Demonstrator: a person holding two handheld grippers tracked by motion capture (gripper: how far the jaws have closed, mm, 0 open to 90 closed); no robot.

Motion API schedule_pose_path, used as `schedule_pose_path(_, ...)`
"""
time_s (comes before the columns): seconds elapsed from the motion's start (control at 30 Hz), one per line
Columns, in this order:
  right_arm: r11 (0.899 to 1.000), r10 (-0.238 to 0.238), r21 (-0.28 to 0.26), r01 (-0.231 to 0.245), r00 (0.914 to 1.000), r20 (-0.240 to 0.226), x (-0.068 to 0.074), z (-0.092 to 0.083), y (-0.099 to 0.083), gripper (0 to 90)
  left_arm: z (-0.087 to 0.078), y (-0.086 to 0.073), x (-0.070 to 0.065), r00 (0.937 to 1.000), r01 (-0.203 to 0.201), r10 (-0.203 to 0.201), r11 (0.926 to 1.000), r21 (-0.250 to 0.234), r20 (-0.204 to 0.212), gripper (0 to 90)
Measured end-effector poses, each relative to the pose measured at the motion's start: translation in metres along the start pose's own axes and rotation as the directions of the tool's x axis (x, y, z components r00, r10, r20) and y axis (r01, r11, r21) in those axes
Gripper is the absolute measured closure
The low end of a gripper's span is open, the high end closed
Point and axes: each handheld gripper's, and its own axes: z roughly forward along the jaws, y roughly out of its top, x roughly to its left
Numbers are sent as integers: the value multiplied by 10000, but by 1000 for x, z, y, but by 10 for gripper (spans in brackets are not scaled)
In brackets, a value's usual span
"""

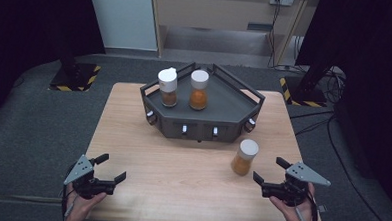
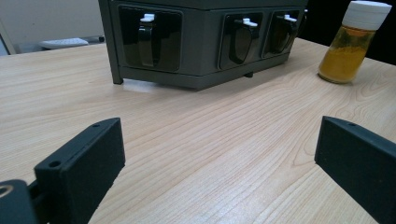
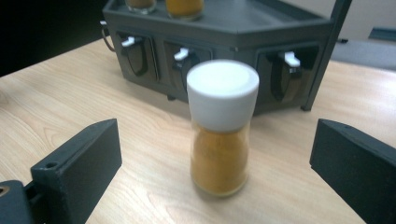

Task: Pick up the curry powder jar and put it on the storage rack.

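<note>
A dark grey rack (image 1: 234, 104) stands at the far middle of the wooden table (image 1: 171, 174). Two white-capped spice jars stand on it: a darker one (image 1: 168, 87) at left, an orange one (image 1: 199, 90) beside it. A third spice jar (image 1: 244, 156) (image 3: 222, 126) (image 2: 353, 41) of orange powder stands upright on the table in front of the rack's right end. My right gripper (image 1: 269, 170) (image 3: 212, 163) is open, just short of that jar, jaws either side of it and apart from it. My left gripper (image 1: 111, 168) (image 2: 219, 163) is open over bare wood at the near left.
The rack's front face (image 2: 201, 46) carries several dark recesses with white clips (image 3: 182, 55). Its raised side rail (image 1: 245, 86) runs along the back right. Dark carpet surrounds the table, and stands with yellow-black striped bases (image 1: 75, 77) sit on the floor behind.
</note>
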Motion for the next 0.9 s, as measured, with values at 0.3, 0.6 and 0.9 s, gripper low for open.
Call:
schedule_pose_path(0.3,9994,264,228,-266,9996,82,-3,2,-14,24,0,0,0,10000,14,-14,10000,-18,14,7)
schedule_pose_path(0.6,9994,137,314,-140,9999,101,-4,4,-21,27,-1,0,0,10000,-3,3,10000,-37,15,7)
schedule_pose_path(0.9,9996,37,280,-41,9999,127,-6,4,-27,28,-1,0,0,10000,-12,12,10000,-79,11,10)
